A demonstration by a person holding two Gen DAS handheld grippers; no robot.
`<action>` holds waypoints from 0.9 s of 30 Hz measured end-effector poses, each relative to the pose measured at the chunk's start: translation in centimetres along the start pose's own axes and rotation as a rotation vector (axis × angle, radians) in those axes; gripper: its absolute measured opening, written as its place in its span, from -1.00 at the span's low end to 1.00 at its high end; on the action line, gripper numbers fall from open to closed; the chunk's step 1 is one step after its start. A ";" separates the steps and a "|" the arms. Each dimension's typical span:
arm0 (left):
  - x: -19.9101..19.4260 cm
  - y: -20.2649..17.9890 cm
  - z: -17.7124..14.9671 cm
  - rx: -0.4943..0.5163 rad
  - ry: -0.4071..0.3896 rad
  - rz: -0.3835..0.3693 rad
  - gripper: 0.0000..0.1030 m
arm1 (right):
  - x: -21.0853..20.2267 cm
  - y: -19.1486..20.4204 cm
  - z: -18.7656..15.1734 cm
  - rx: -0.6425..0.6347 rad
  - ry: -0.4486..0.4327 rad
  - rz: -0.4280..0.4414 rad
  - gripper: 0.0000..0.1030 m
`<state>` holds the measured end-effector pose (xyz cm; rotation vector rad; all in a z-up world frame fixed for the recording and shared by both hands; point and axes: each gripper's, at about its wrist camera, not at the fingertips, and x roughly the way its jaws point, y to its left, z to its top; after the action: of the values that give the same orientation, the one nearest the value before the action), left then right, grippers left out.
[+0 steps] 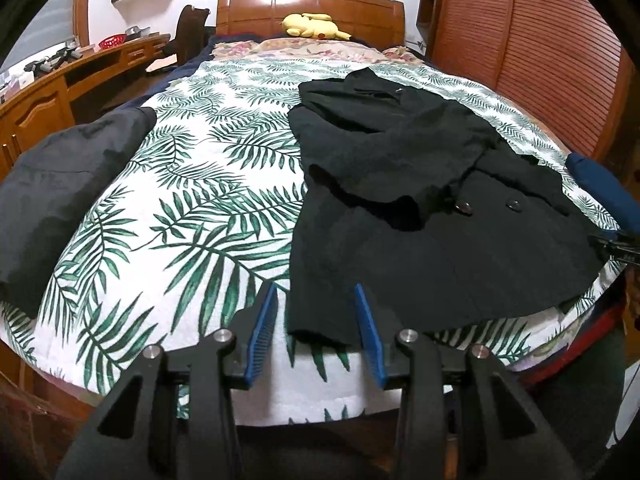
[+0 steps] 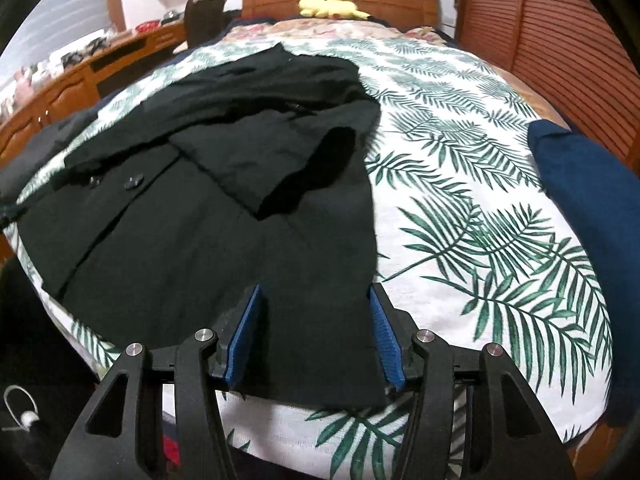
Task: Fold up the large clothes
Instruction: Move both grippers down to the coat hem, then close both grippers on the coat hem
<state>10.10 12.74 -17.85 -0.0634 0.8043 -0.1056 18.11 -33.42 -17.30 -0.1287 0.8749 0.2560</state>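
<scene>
A black double-breasted coat (image 1: 420, 208) lies on the leaf-print bed cover (image 1: 192, 208), hem toward me, both sleeves folded across the chest. In the right wrist view the coat (image 2: 208, 240) fills the left half. My left gripper (image 1: 316, 292) is open, its blue pads either side of the coat's lower left hem corner. My right gripper (image 2: 316, 292) is open, its pads straddling the lower right part of the hem. Neither gripper is closed on the cloth. The tip of the right gripper shows at the right edge of the left wrist view (image 1: 620, 246).
A dark grey garment (image 1: 60, 192) lies at the bed's left edge. A folded navy garment (image 2: 588, 216) lies at the right edge. A yellow plush toy (image 1: 312, 26) rests by the wooden headboard (image 1: 312, 8). A wooden desk (image 1: 60, 80) runs along the left, a slatted wardrobe (image 1: 520, 48) stands right.
</scene>
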 end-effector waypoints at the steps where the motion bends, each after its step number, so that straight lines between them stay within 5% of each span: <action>1: 0.0 0.0 -0.1 0.002 -0.001 -0.001 -0.25 | 0.0 0.0 0.0 -0.001 0.002 0.004 0.07; 15: -1.3 -0.2 0.8 -0.010 -0.052 -0.064 -0.88 | -0.2 -0.2 -0.3 -0.030 0.042 0.053 0.02; 18: -2.1 -0.7 1.7 0.002 -0.082 -0.075 -0.92 | -0.2 -0.3 0.0 -0.021 0.039 0.072 -0.30; 20: -2.7 -1.3 2.7 0.024 -0.104 -0.085 -0.95 | -0.4 -0.3 0.5 -0.010 0.024 0.094 -0.68; 27: -6.8 -3.5 6.9 0.107 -0.219 -0.086 -0.98 | -4.2 -0.1 3.5 0.038 -0.137 0.134 -0.88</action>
<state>10.12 10.22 -7.84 -0.0084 0.5759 -0.2190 18.20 -33.50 -11.82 -0.0162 0.7524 0.3692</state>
